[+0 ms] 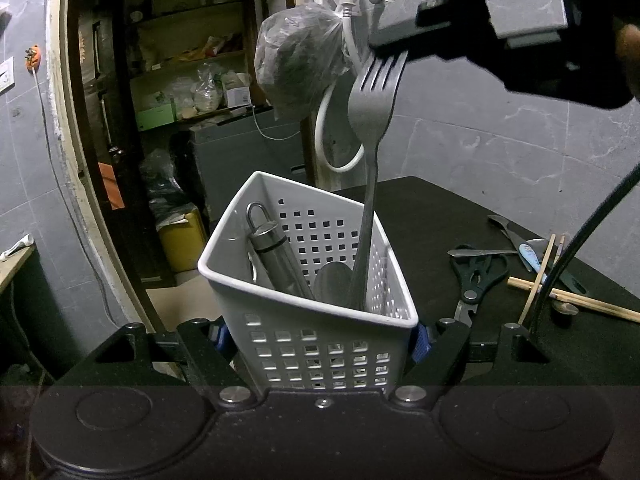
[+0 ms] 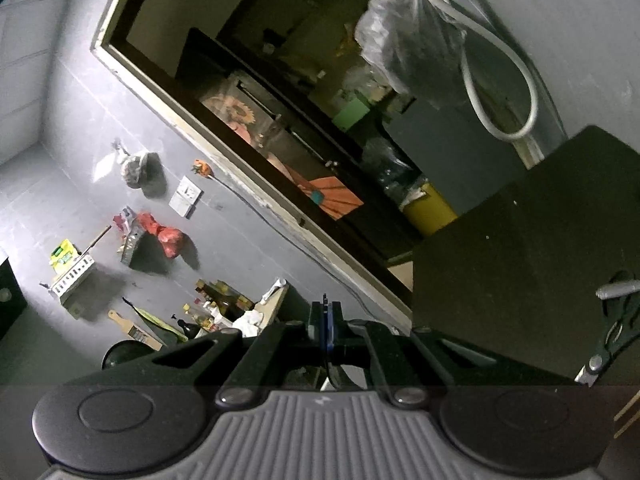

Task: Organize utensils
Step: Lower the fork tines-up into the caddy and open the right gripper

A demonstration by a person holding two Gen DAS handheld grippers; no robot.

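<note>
A white perforated utensil basket (image 1: 308,296) stands at the black table's near left edge, between the fingers of my left gripper (image 1: 320,340), which is shut on its lower wall. Inside it are a steel tool with a loop handle (image 1: 272,252) and a spoon (image 1: 332,284). My right gripper (image 1: 394,46) comes in from the upper right and is shut on the tines of a grey fork (image 1: 370,152), which hangs handle down into the basket. In the right wrist view the right gripper (image 2: 326,326) has its pads pressed together; the fork shows only as a thin edge.
On the black table (image 1: 440,216) to the right lie black scissors (image 1: 476,276), wooden chopsticks (image 1: 560,292), a knife and other utensils (image 1: 524,248). A tap, a white hose (image 1: 328,136) and a hanging plastic bag (image 1: 300,64) are on the wall behind. An open doorway lies left.
</note>
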